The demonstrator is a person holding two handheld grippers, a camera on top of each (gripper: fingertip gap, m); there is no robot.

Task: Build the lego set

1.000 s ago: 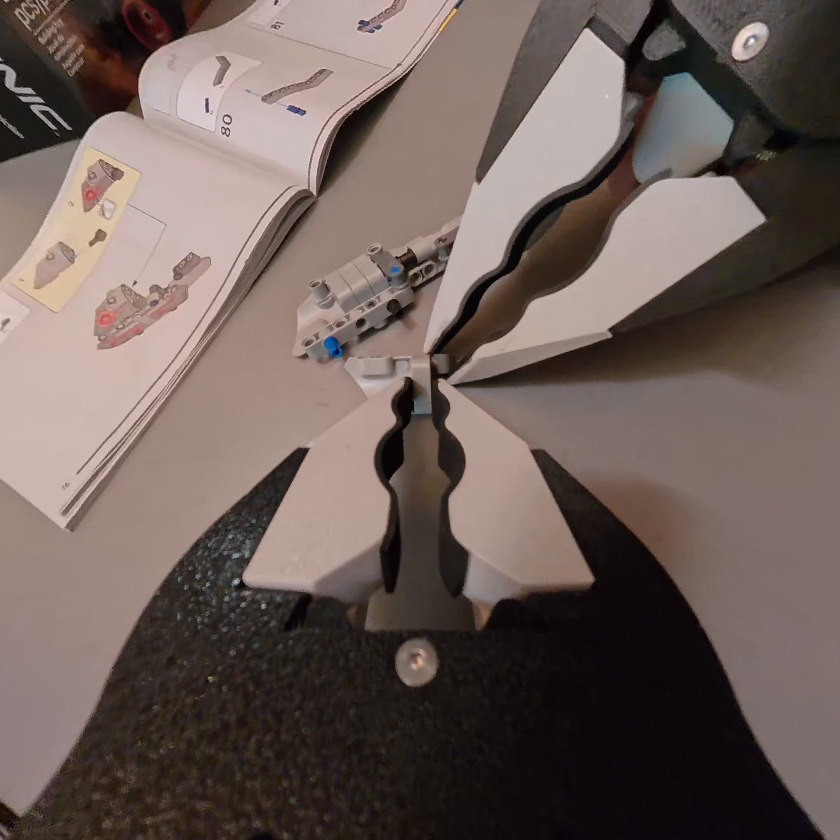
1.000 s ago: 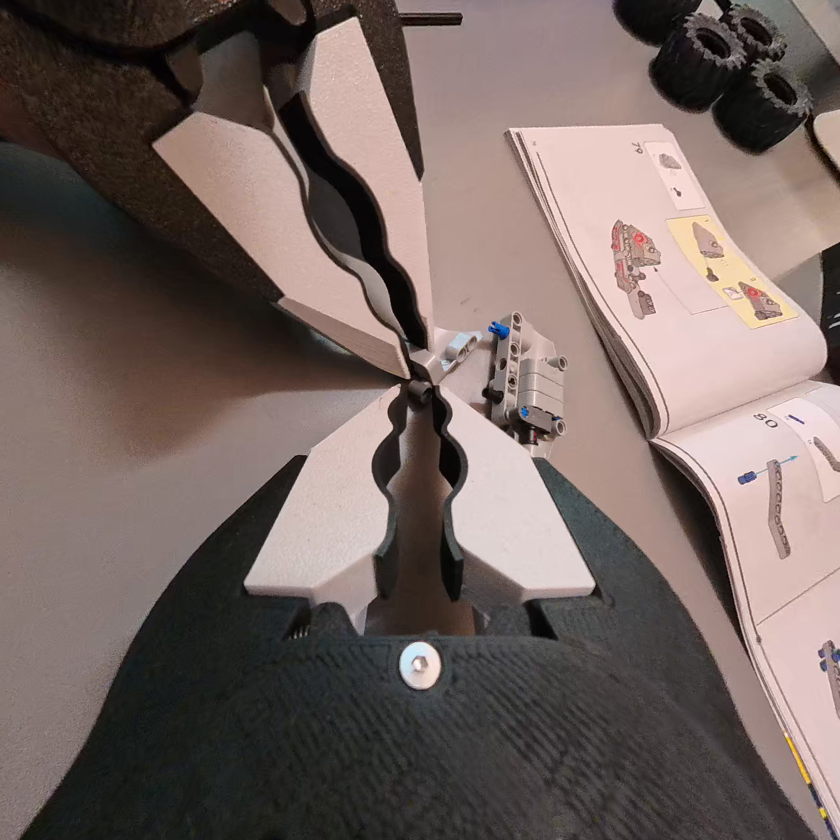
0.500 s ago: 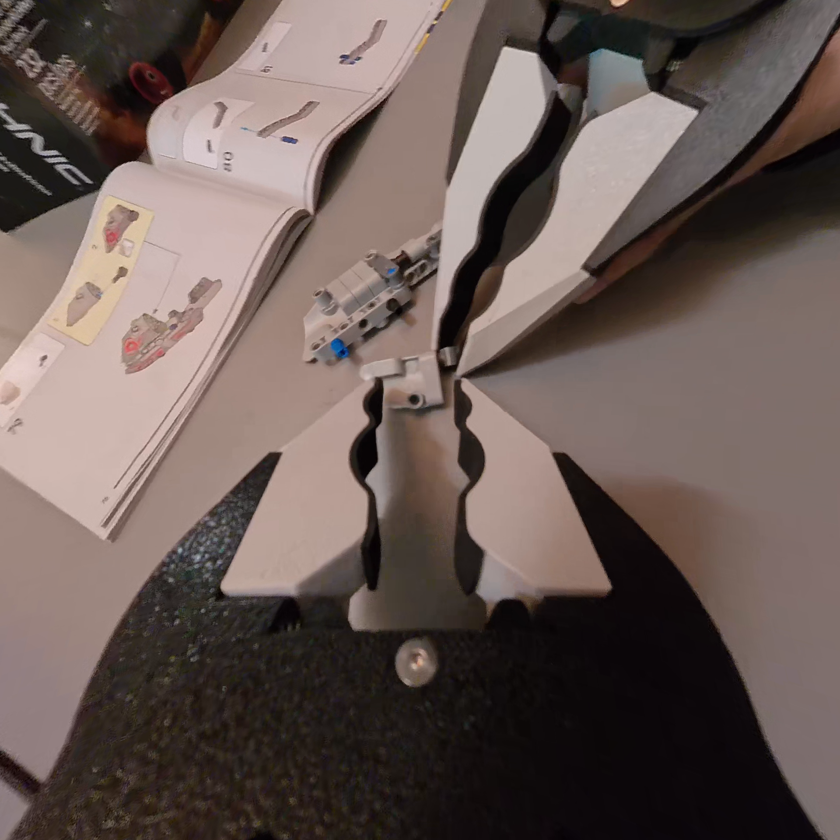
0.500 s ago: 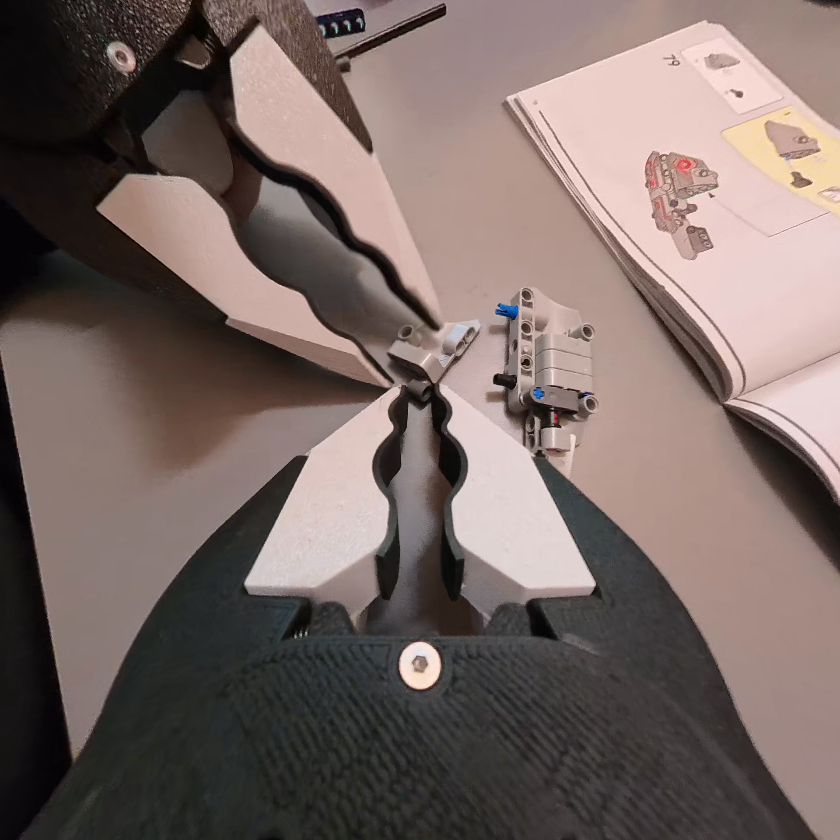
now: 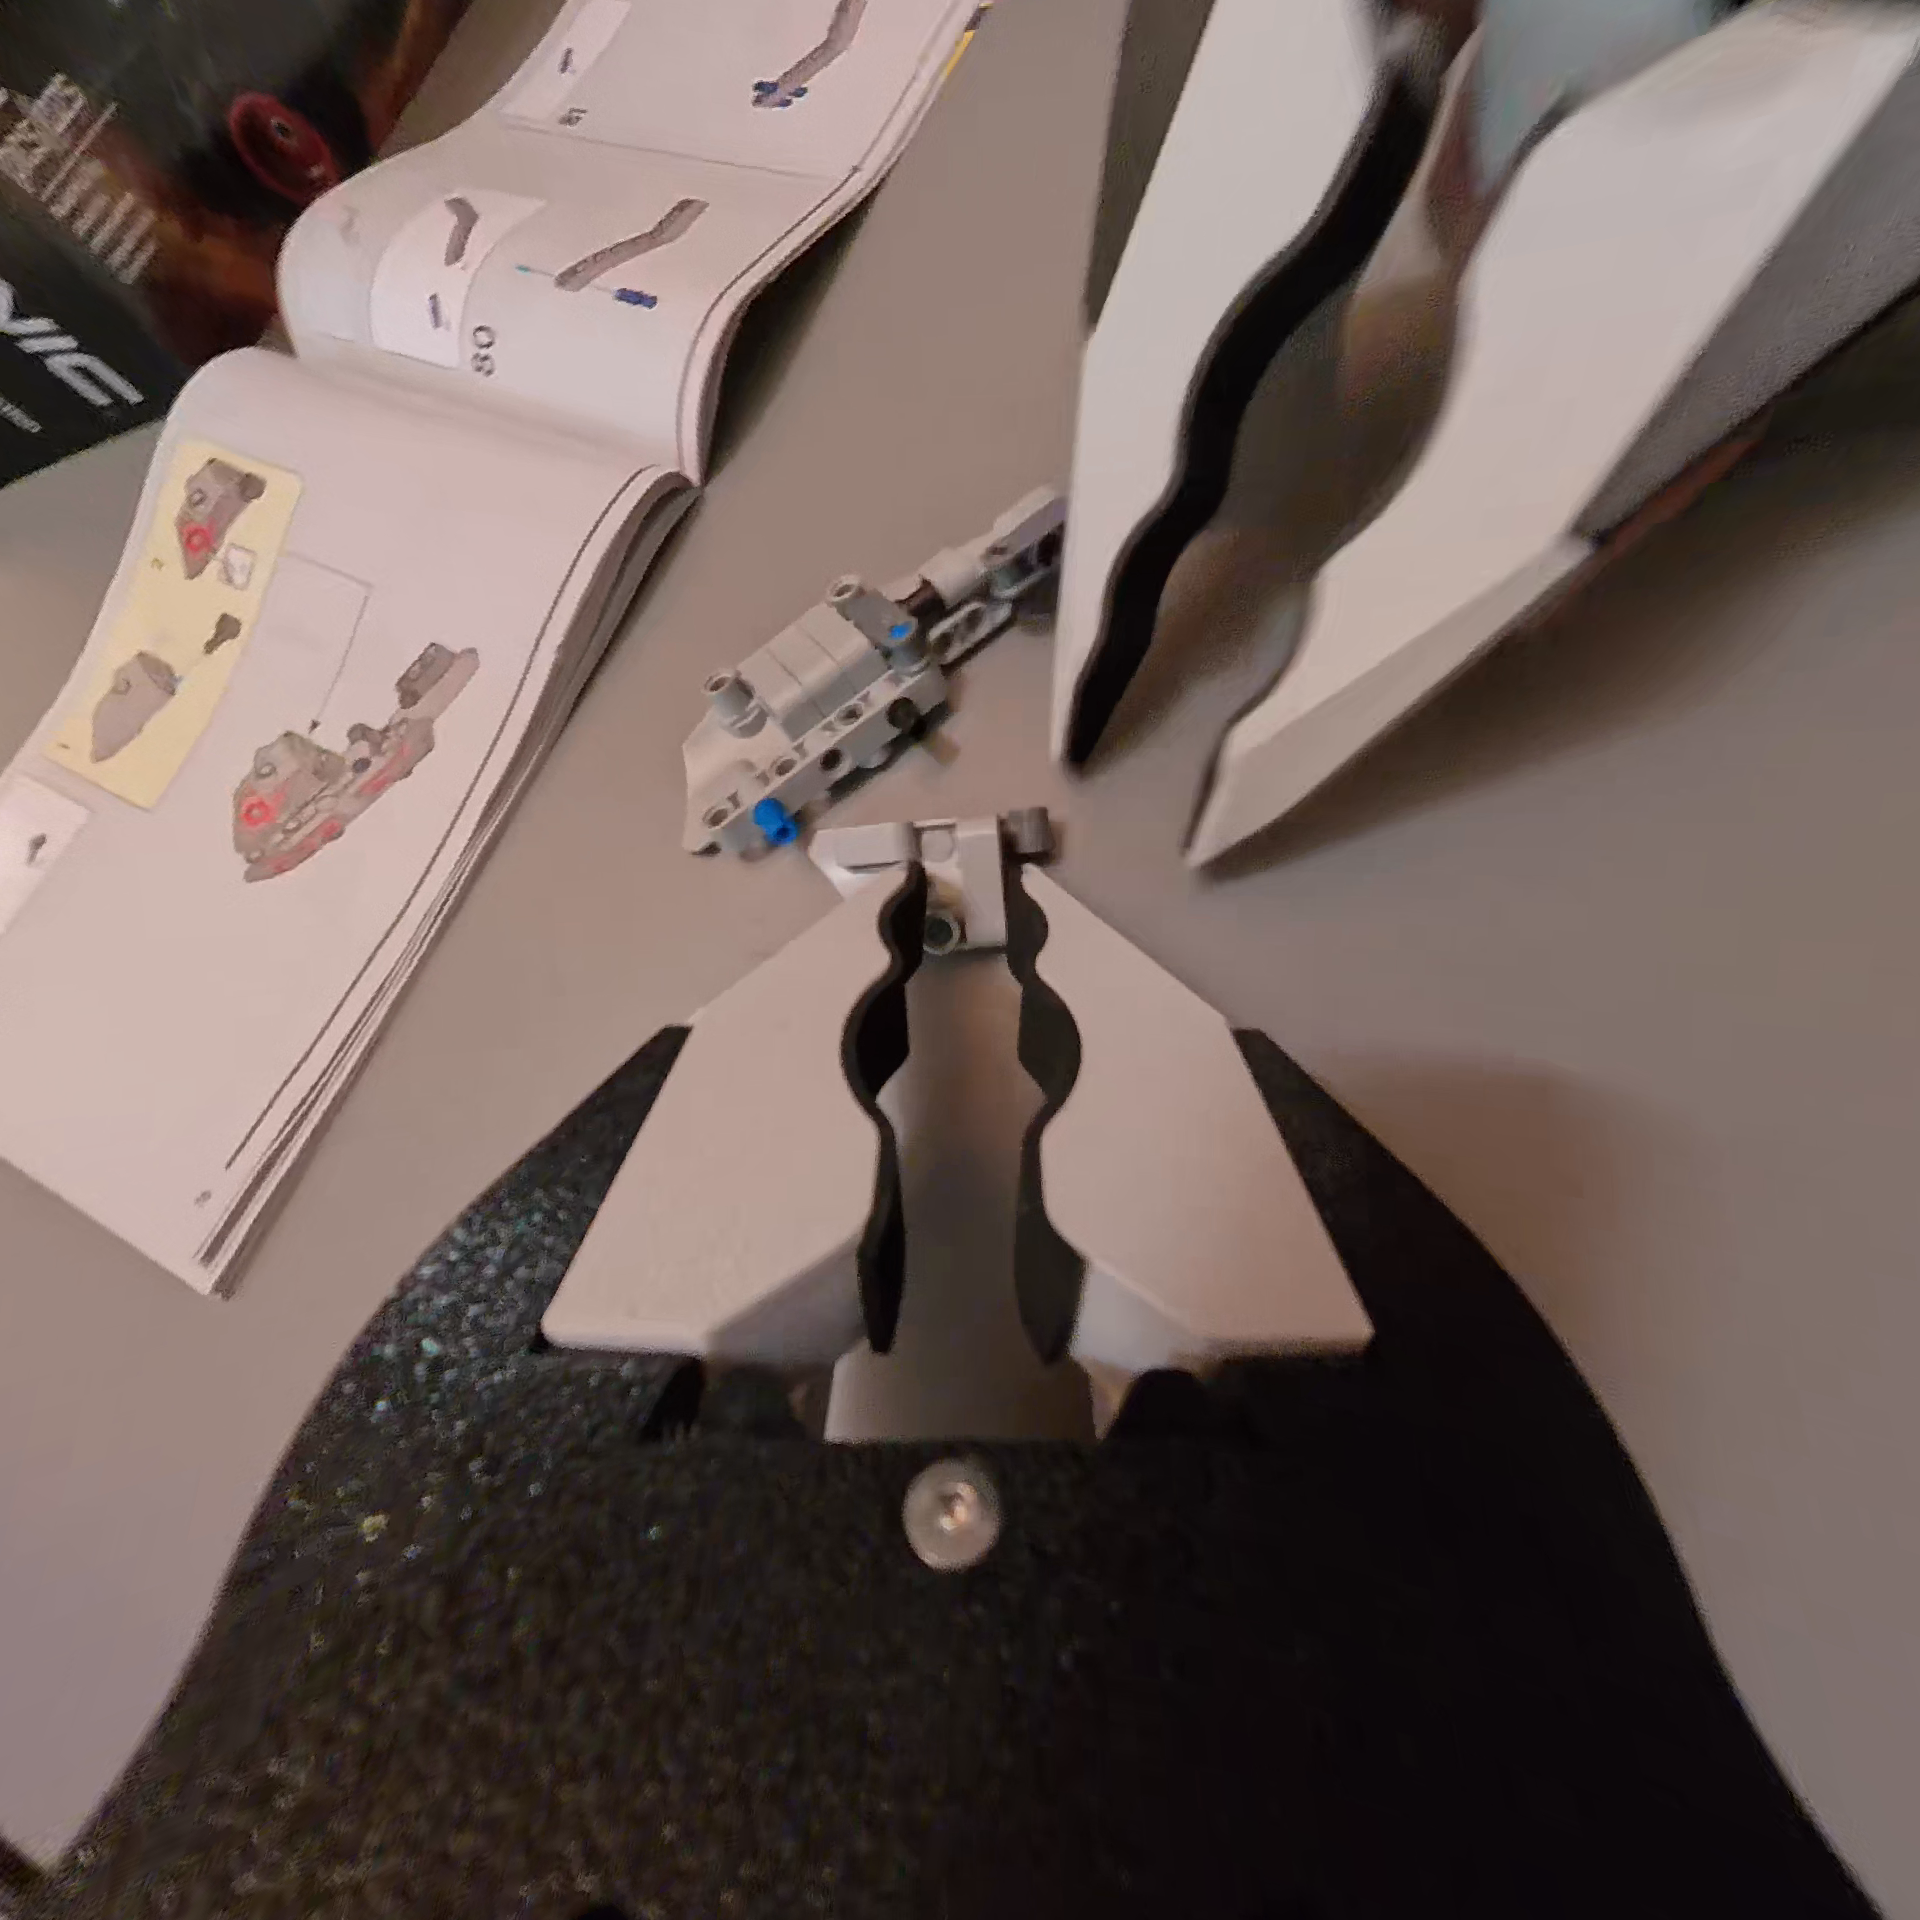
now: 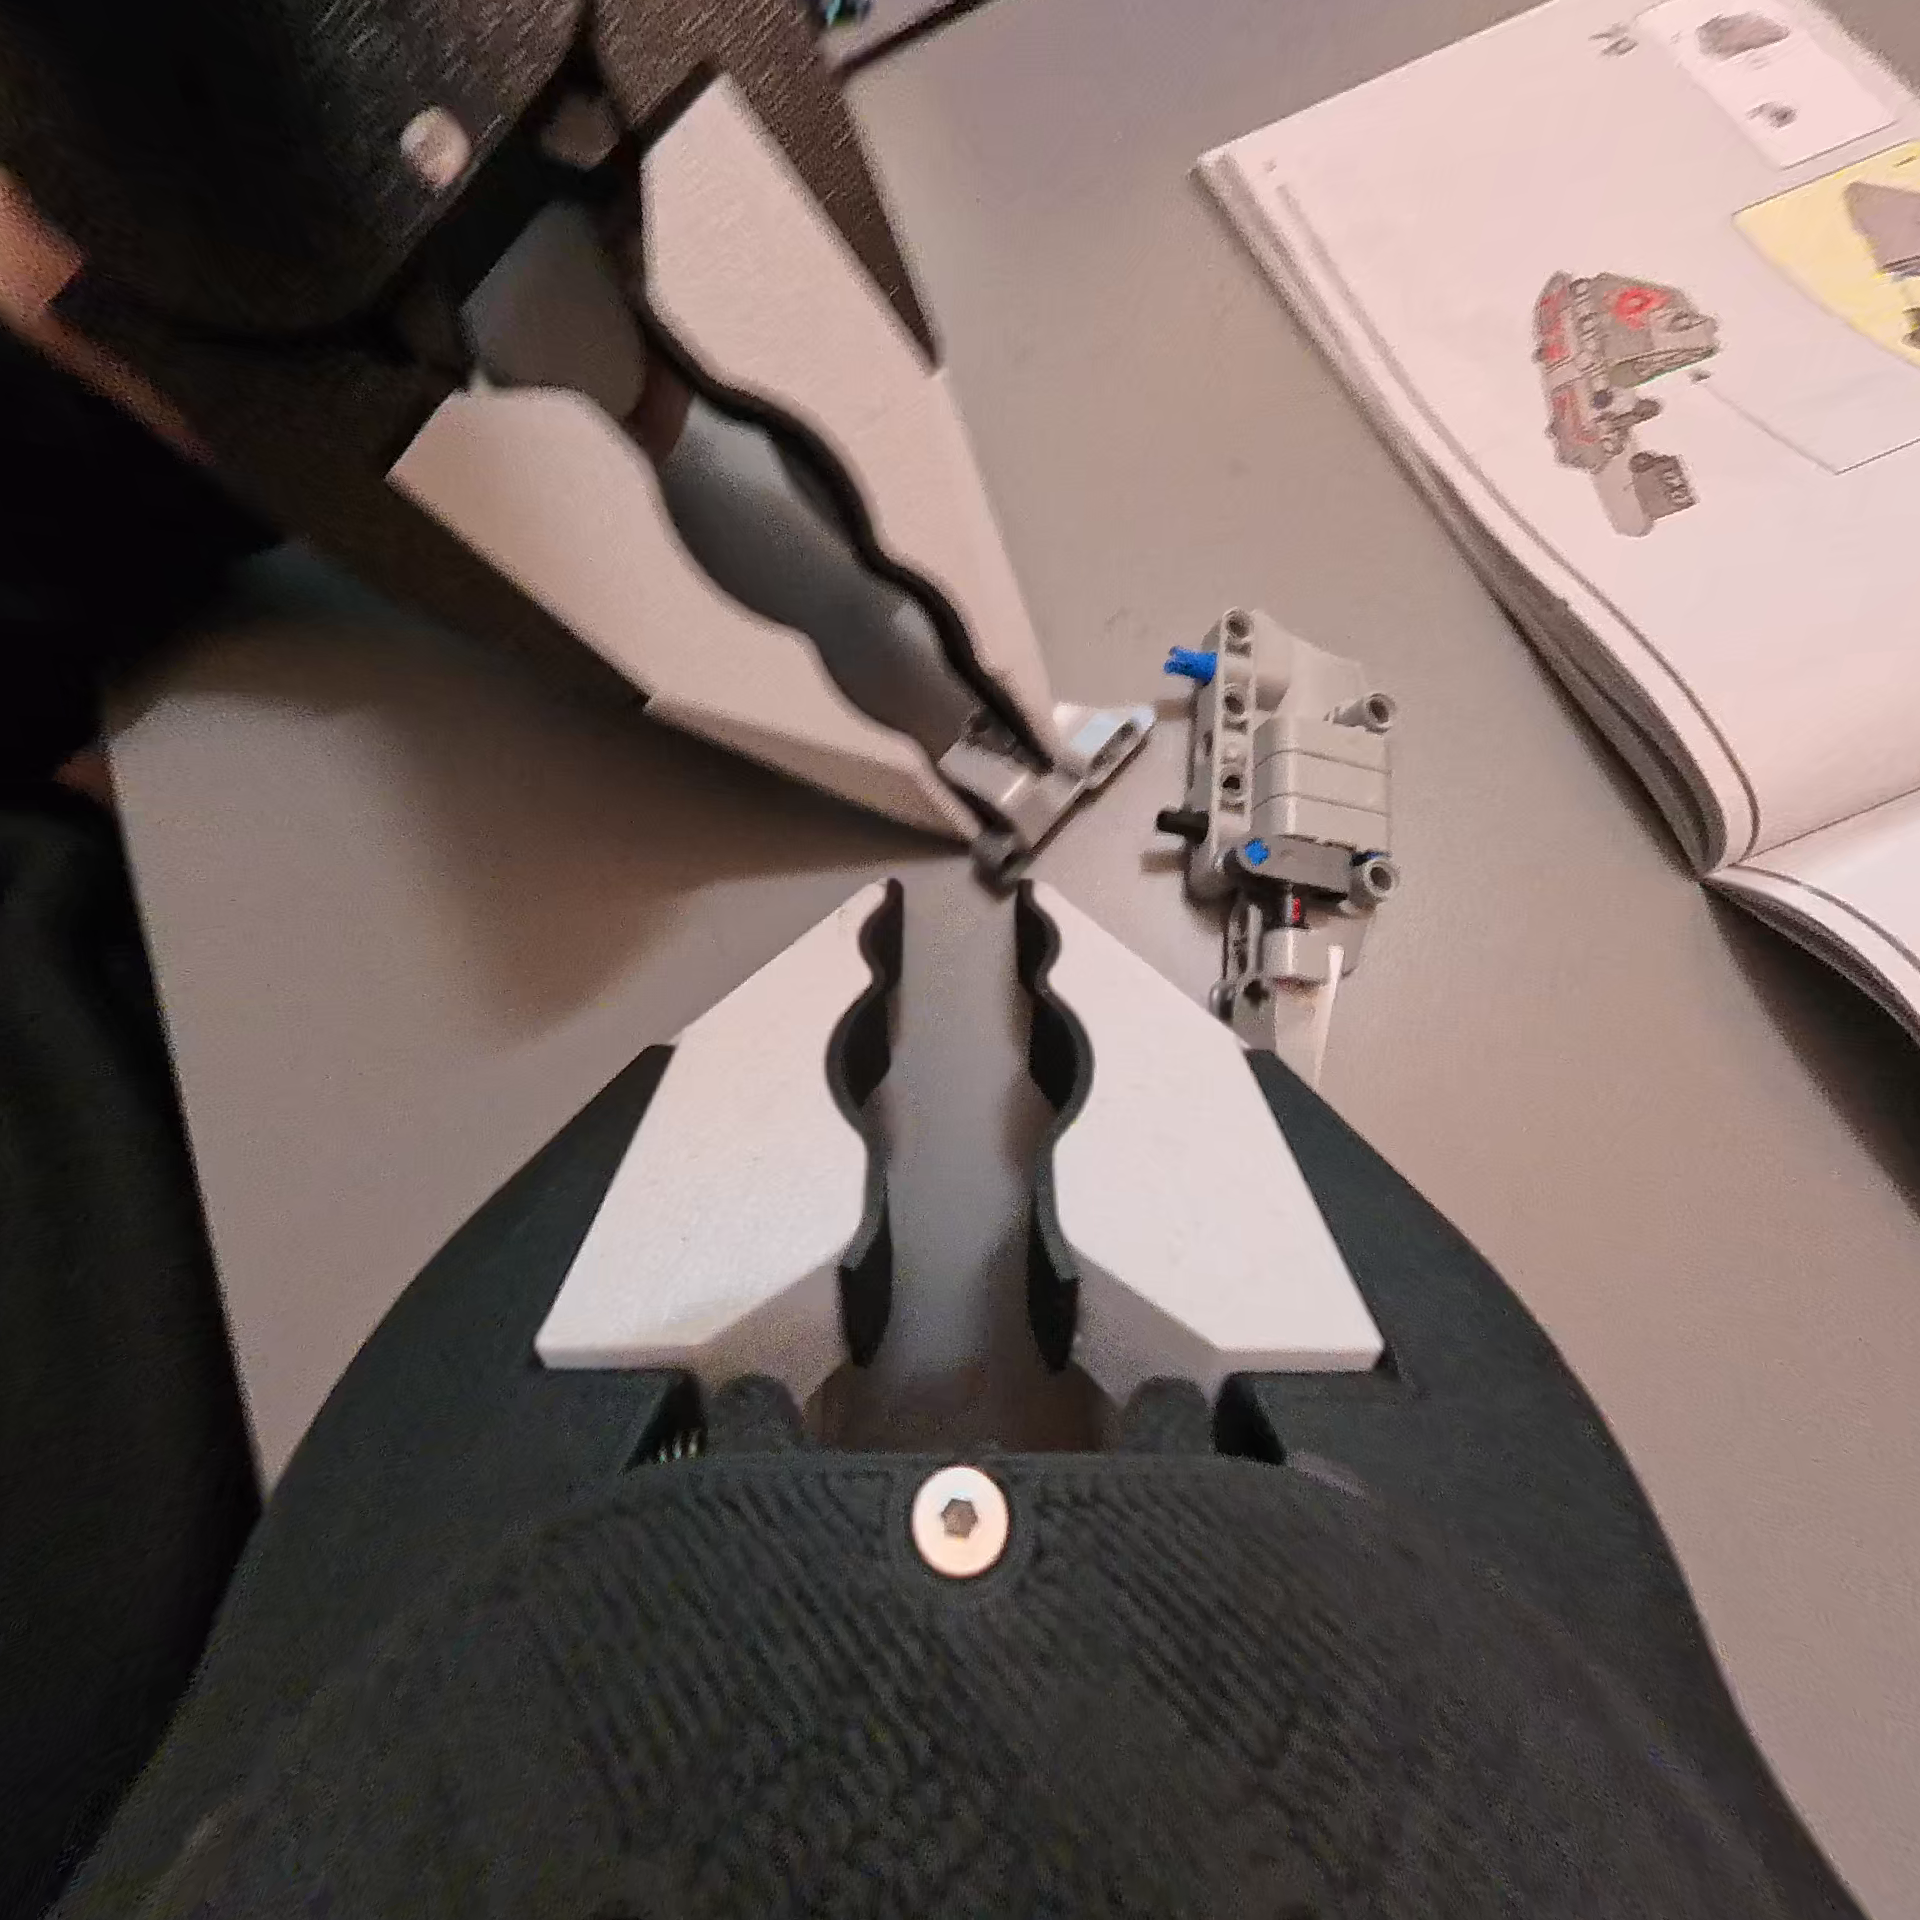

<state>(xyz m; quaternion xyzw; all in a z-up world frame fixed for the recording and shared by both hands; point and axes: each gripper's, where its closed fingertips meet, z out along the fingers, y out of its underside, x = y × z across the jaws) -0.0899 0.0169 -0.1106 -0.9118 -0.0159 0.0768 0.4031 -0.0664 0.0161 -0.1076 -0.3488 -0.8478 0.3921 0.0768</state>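
My left gripper (image 5: 961, 888) is shut on a small grey lego piece (image 5: 982, 857) with a dark pin at its end, held just above the grey table. My right gripper (image 6: 956, 899) is open and empty, its tips just short of that pin. In the left wrist view the right gripper (image 5: 1132, 805) stands open to the upper right, apart from the piece. In the right wrist view the left gripper (image 6: 1003, 790) comes in from the upper left, holding the piece (image 6: 1096, 746). A partly built grey lego assembly (image 5: 821, 707) with blue pins lies on the table beside the piece; it also shows in the right wrist view (image 6: 1288, 790).
An open instruction booklet (image 5: 312, 727) lies left of the assembly, and at the right in the right wrist view (image 6: 1558, 416). A dark lego box (image 5: 83, 260) stands at the far left behind it. Bare grey table (image 5: 1558, 1039) lies to the right.
My right gripper was shut on the pin end of the small piece; it has opened, let go and drawn back. My left gripper still holds the piece.
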